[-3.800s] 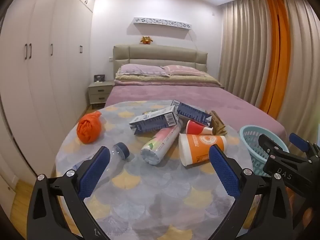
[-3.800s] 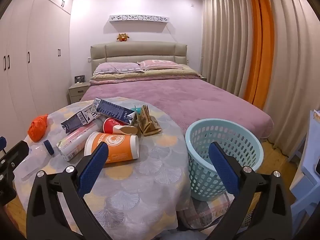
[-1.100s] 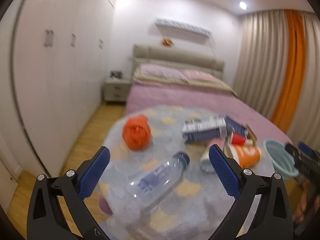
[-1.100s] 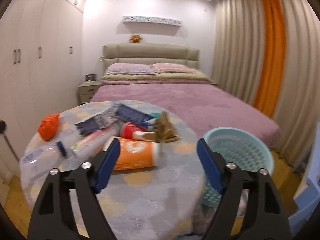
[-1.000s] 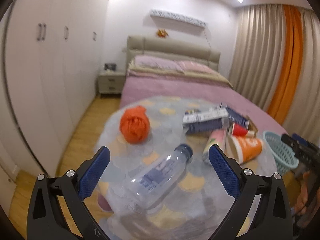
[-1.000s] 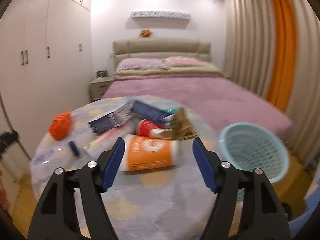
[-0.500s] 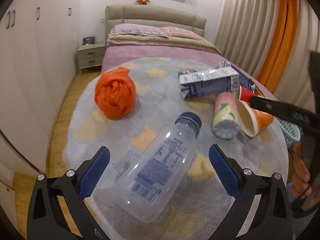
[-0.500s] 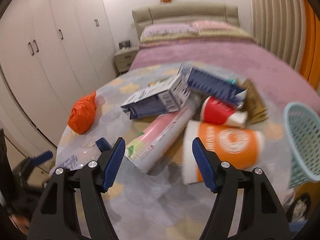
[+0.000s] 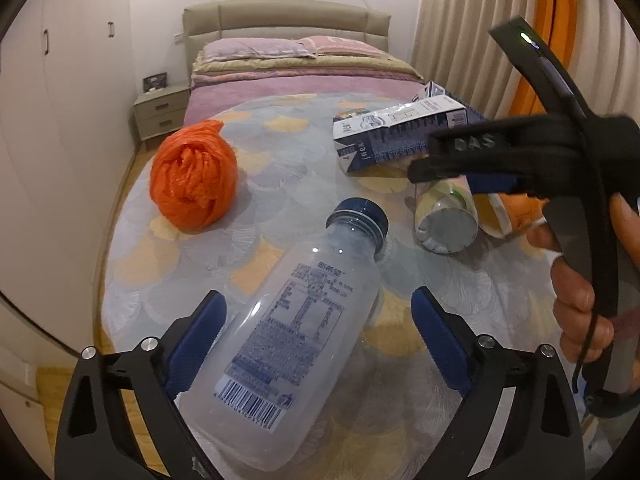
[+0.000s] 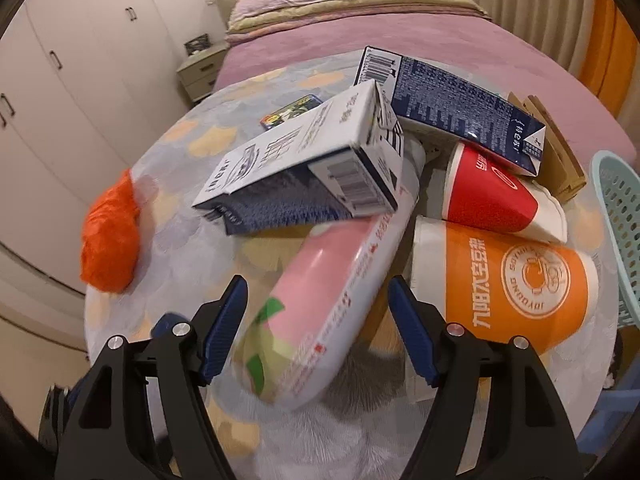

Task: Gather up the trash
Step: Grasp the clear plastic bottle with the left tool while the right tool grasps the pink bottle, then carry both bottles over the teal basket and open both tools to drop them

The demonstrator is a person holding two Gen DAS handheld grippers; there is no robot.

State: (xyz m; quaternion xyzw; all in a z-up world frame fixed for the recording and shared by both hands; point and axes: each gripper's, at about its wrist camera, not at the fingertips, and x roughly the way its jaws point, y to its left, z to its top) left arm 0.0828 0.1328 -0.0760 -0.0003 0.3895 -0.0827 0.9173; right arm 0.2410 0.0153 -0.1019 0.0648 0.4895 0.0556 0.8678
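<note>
Grippers both lowered close over the worktop (image 9: 280, 152) since a second ago, from a far-off, room-wide framing to a tight one. Left gripper (image 9: 318, 330) spread wide, released, straddling the clear plastic bottle (image 9: 288, 336), left pad (image 9: 196, 340) near touching, right pad well apart. Right gripper (image 10: 318, 326) likewise unclenched, narrowed from its earlier spread, flanking the near end of the pink cylindrical pack (image 10: 320, 312). Nothing gripped yet; probably two pickups about to begin, collection barely started.

Seen only from the left wrist: bottle with blue cap (image 9: 358, 216) pointing far, whole orange bag ball (image 9: 192, 184) at far left, right gripper sideways over the pack. Seen only from the right wrist: white carton (image 10: 304, 168) lying across the pack's far end, blue carton (image 10: 452, 108), red cup (image 10: 496, 196), orange cup (image 10: 508, 284), and teal basket (image 10: 620, 232) at right edge, the likely destination.
</note>
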